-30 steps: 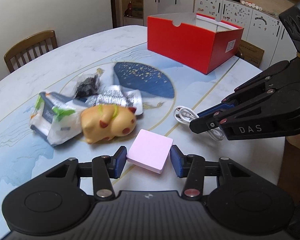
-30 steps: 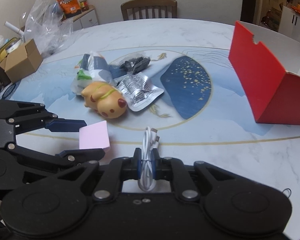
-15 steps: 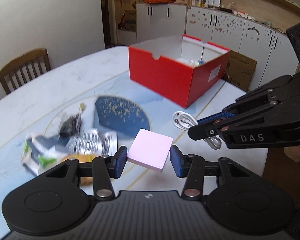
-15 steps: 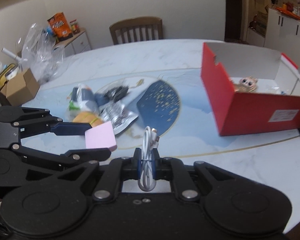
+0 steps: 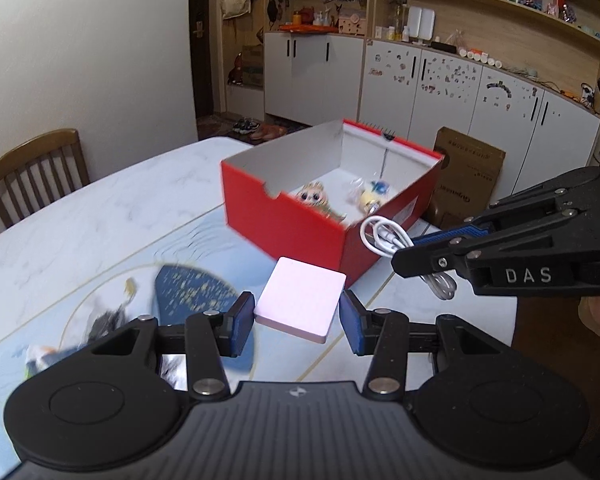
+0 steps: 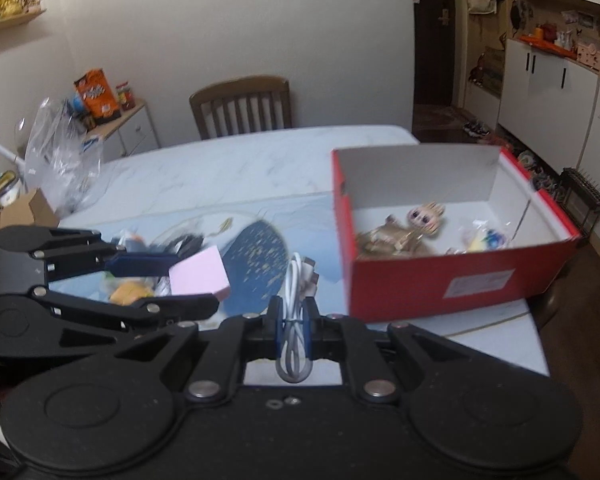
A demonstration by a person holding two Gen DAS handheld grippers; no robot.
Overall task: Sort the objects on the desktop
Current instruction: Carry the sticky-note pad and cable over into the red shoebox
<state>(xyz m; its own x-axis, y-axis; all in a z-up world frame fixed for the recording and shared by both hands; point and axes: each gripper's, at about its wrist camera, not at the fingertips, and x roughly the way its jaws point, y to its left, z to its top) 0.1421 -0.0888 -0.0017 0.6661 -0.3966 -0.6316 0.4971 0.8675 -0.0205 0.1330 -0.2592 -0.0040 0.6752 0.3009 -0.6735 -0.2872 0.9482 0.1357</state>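
The left gripper pinches a pink pad; the right gripper clamps a white cable. Ahead, a red box sits on the marble table.

Both tools were matte black: the left gripper carried blue pads, silver screws and a ribbed housing. The right gripper bore white "DAS" lettering; bare skin showed behind it.

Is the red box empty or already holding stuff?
Not empty: the lidless red box holds a brown big-eyed figure and a small bagged toy.
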